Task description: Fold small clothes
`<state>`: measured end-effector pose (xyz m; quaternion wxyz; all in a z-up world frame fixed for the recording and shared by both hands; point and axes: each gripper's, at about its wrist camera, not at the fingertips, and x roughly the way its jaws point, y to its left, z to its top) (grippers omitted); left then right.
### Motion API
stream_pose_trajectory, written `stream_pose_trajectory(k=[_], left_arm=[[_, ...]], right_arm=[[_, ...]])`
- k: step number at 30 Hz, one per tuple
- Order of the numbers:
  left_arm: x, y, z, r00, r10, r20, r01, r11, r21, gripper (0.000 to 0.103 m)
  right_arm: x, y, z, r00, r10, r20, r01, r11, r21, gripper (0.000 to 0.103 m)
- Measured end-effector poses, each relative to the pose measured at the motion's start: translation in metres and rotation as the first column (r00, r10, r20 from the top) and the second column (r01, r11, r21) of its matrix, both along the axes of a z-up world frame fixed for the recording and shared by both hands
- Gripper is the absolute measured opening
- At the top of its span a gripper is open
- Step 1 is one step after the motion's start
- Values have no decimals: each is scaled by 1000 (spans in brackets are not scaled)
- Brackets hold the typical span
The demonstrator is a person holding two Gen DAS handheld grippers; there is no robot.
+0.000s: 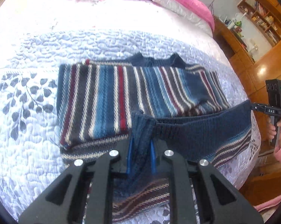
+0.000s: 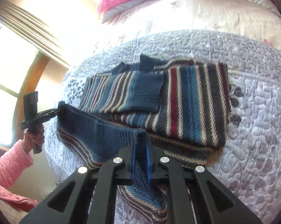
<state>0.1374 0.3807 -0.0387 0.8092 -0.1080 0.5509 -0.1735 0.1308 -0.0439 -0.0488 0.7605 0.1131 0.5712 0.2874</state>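
Sweater point(image 1: 133, 93) collar away, hem stretched sideways between grippers

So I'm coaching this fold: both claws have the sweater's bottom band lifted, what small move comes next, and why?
Probably carry both claws forward together, toward the collar, and lay the band over the striped body. The left claw and right claw each pinch the band, stretched between them above the sweater, whose sleeves are already folded in on the quilt.
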Motion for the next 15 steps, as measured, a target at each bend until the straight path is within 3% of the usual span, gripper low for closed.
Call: stream_pose_trajectory(k=[5,8,15], left_arm=[[57,5,16,995,72,64,-74,997,17,14],[89,6,13,993,94,73,-97,995,35,14],[145,6,-37,991,133,-9,-130,983,133,14]], right_arm=[[58,4,25,996,-29,82,32,999,-36,9],[98,10,24,994,-40,97,47,997,-69,9],[169,24,-32,997,-68,34,73,978,-197,9]])
